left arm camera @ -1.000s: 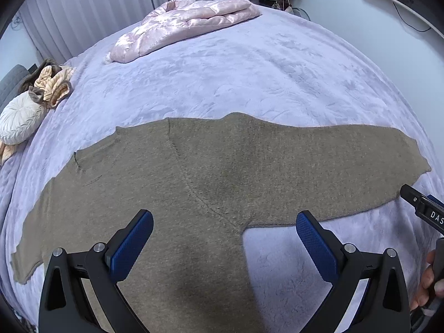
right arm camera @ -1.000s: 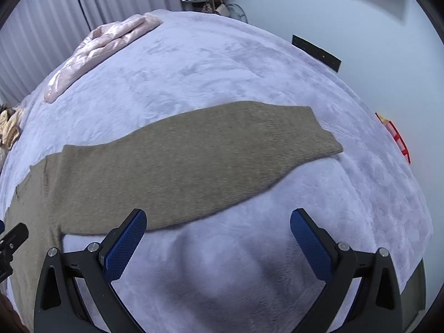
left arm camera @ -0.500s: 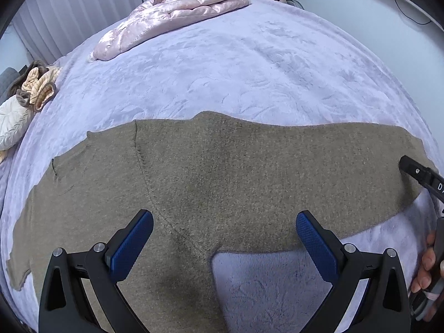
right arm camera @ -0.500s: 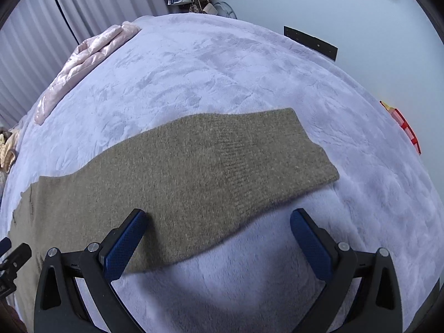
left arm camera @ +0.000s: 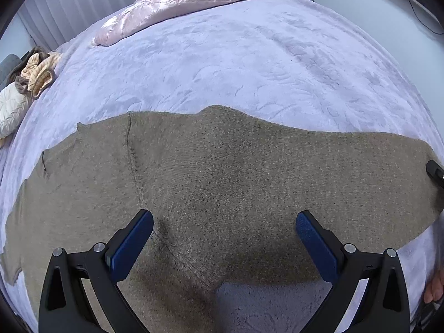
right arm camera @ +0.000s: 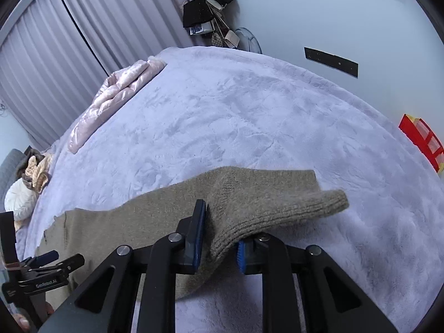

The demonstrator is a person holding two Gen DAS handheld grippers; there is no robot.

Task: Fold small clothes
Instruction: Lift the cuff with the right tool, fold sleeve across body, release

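An olive-brown knit sweater (left arm camera: 222, 183) lies flat on the lilac bed cover (left arm camera: 236, 63), sleeves spread left and right. My left gripper (left arm camera: 223, 238) is open, hovering low over the seam where the right sleeve meets the body. My right gripper (right arm camera: 219, 236) is shut on the cuff end of the sweater's right sleeve (right arm camera: 266, 208), and the cuff is lifted and bunched above the cover. The right gripper's tip shows at the right edge of the left wrist view (left arm camera: 435, 172). The left gripper shows at the lower left of the right wrist view (right arm camera: 47, 266).
A folded pink quilted blanket (left arm camera: 177, 2) lies at the far side of the bed. A white cushion and beige clothes (left arm camera: 25, 83) sit at the left edge. A red rack (right arm camera: 421, 141) stands past the right bed edge. Curtains and hanging bags lie behind.
My right gripper moved in onto the sleeve's cuff, shut on it and lifted it. My left gripper moved forward and lower over the sleeve seam, still open.
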